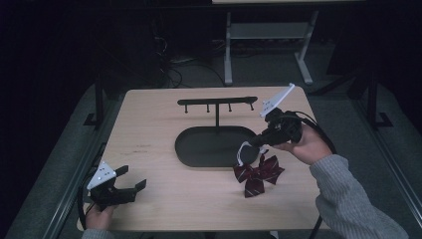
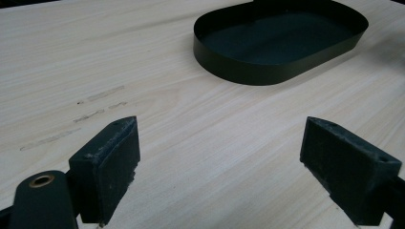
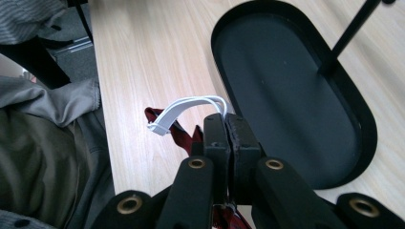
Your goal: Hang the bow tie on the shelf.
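A dark red striped bow tie [image 1: 259, 175] lies at the table's right, just in front of the black oval tray [image 1: 181, 149]. Its white strap [image 1: 243, 151] loops up into my right gripper [image 1: 256, 142], which is shut on the strap above the bow. In the right gripper view the jaws [image 3: 224, 119] meet on the white strap [image 3: 186, 105], with red cloth [image 3: 184, 133] below them beside the tray [image 3: 286, 95]. My left gripper [image 1: 133, 177] rests open near the front left corner. Its pads [image 2: 114, 157] stand wide apart over bare wood, pointing toward the tray [image 2: 239, 71].
A black T-shaped hanger bar [image 1: 217, 101] with small pegs rises on a thin post [image 3: 348, 33] from the tray's far side. The person's grey sleeve [image 1: 348, 199] comes in at the lower right. A table frame [image 1: 268, 35] stands on the floor beyond the far edge.
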A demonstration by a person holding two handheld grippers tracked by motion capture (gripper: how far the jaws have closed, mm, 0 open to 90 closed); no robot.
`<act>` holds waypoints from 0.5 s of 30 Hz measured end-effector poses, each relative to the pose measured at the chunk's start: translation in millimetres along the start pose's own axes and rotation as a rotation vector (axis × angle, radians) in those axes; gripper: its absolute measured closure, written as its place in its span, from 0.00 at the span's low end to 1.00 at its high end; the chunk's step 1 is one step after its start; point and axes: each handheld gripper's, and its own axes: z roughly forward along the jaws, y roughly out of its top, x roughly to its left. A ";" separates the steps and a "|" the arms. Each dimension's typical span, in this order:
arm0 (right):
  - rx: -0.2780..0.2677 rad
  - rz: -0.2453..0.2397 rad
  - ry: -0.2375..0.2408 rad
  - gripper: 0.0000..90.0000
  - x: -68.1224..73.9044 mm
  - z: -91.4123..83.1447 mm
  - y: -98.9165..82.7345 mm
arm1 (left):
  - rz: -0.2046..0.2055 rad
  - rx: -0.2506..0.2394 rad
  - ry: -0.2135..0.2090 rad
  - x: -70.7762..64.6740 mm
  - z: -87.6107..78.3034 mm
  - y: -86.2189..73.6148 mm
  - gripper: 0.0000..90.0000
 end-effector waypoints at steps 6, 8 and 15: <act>0.008 -0.022 0.010 0.97 -3.9 -1.3 15.3 | -0.004 0.000 0.001 1.1 -0.8 -0.3 0.14; 0.005 -0.028 0.015 0.97 -5.3 -1.7 19.9 | -0.004 0.000 0.001 1.5 -0.9 -0.4 0.14; 0.004 -0.035 0.013 0.97 -12.4 -5.7 36.1 | -0.007 -0.003 -0.001 1.3 -0.1 -0.4 0.14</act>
